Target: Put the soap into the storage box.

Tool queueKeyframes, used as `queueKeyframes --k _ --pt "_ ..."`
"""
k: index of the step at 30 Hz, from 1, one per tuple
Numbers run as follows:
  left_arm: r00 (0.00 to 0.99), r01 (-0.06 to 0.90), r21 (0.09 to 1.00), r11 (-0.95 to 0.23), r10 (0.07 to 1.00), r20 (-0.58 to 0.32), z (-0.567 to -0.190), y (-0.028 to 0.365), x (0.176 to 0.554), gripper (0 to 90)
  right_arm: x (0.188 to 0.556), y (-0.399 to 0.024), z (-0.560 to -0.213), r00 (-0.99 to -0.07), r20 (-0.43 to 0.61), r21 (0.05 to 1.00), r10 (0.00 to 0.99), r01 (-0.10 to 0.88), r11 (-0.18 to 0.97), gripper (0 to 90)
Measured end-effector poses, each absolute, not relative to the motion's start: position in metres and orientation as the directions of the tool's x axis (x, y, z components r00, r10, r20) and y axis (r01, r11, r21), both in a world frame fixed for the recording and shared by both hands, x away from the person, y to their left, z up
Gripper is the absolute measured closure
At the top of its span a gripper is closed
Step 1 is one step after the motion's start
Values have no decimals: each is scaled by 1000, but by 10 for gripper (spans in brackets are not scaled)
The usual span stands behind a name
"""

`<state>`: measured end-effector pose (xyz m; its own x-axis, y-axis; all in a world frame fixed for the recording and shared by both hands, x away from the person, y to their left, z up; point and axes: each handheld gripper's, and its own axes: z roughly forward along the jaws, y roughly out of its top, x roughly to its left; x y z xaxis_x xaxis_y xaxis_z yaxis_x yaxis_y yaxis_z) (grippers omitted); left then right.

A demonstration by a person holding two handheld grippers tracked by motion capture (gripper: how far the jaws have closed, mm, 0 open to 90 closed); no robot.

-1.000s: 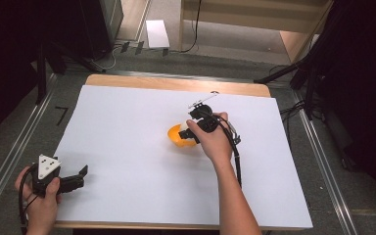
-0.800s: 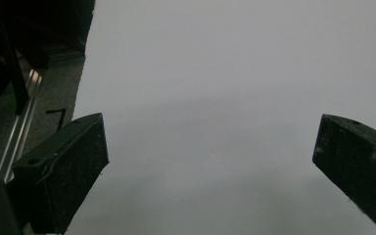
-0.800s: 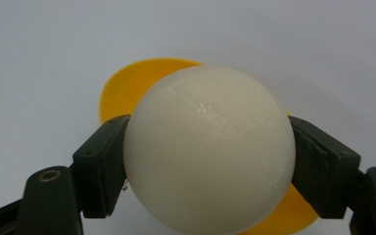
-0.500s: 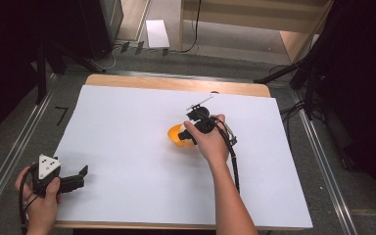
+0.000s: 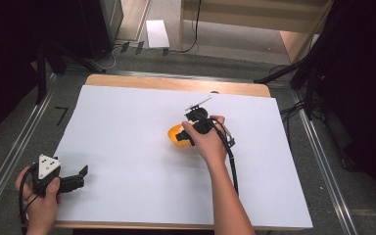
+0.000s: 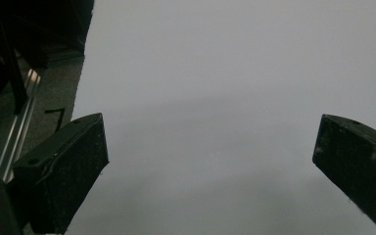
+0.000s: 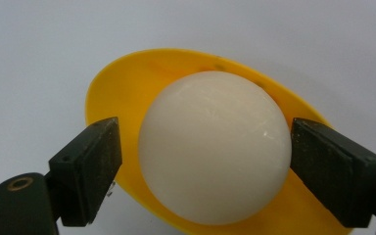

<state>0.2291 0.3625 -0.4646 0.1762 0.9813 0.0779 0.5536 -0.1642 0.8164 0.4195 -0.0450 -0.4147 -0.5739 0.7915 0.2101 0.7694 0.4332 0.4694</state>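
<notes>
- Right, the biggest thing out there is the surface (image 5: 127, 147): one wide rectangle, covered in a smooth, matte white sheet, with a strip of bare wood along its far edge.
- Around it, grey floor, one metal rail (image 5: 10, 161) down the left side, dark stands and cables to the right, and one small white slab (image 5: 156, 33) lying on the floor beyond the far edge.
- Two forearms come in from the near side, each hand holding one gripper.
- Over on the near left corner, the left gripper (image 5: 81, 175) sits low above the white sheet, grey three-cornered plate on top; in the left gripper view its two blocky black fingers (image 6: 63, 166) stand wide apart with bare white sheet between them.
- Near the middle of the surface, the right gripper (image 5: 183, 137) is at the one yellow bowl (image 5: 175, 137), the hand covering much of it from above.
- In the right gripper view that yellow bowl (image 7: 117, 98) is shallow, glossy, plastic-looking and round-rimmed.
- Inside it sits one cream-white ball (image 7: 215, 147), smooth and faintly shiny, resting in the bowl.
- The right gripper's rough-faced black fingers (image 7: 93, 166) bracket the ball, one on each side: the right one looks to touch it, the left stands a sliver off, so not clamped.
</notes>
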Motion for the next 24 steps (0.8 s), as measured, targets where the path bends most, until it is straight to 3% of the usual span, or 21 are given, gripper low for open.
queueKeyframes --k 13,24 --pt "176 555 815 -168 981 83 -465 362 229 3 408 -64 -395 -571 207 519 794 752 406 18" --pt "173 554 815 -167 981 83 -465 362 229 3 390 -88 -394 -566 202 556 799 738 382 0"
